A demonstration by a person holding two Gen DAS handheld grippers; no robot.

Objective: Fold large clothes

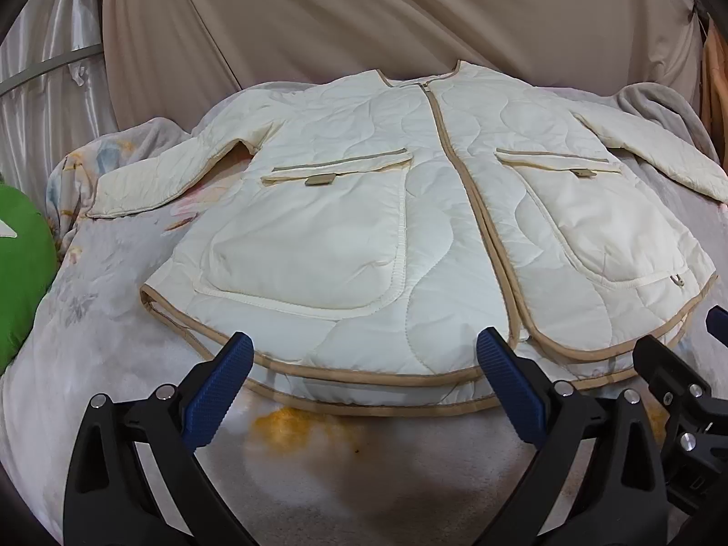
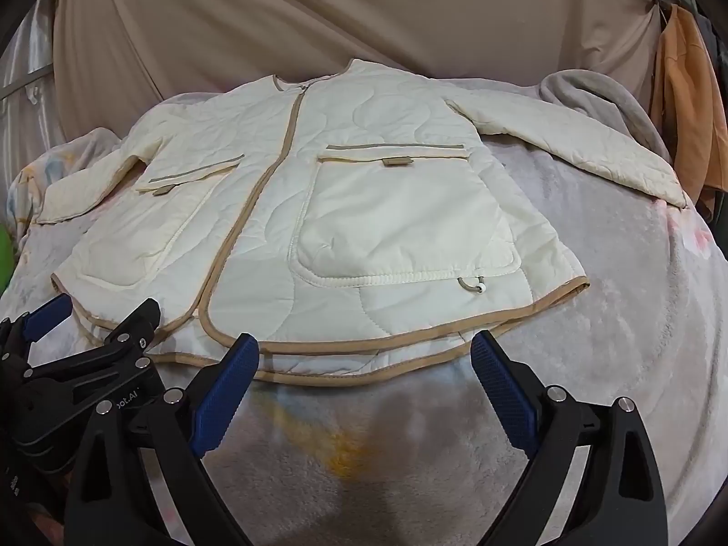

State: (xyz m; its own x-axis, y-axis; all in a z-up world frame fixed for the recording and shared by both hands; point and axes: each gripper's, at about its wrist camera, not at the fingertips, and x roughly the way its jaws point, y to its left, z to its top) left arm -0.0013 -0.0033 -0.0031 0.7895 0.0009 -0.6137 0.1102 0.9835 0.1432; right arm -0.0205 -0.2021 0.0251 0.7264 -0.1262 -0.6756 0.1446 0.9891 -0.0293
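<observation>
Jacket (image 1: 364,209) right cuff cut off; tools (image 1: 366,359) gaping.

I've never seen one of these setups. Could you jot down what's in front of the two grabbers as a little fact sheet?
garment: cream quilted jacket, spread flat, front up, zipped, sleeves out
trim: tan binding along hem and front
pockets: two large patch pockets
surface: pale blanket
left gripper: open, at the hem, holding nothing
right gripper: open, at the hem, holding nothing
folding: not begun
backdrop: beige curtain
</observation>
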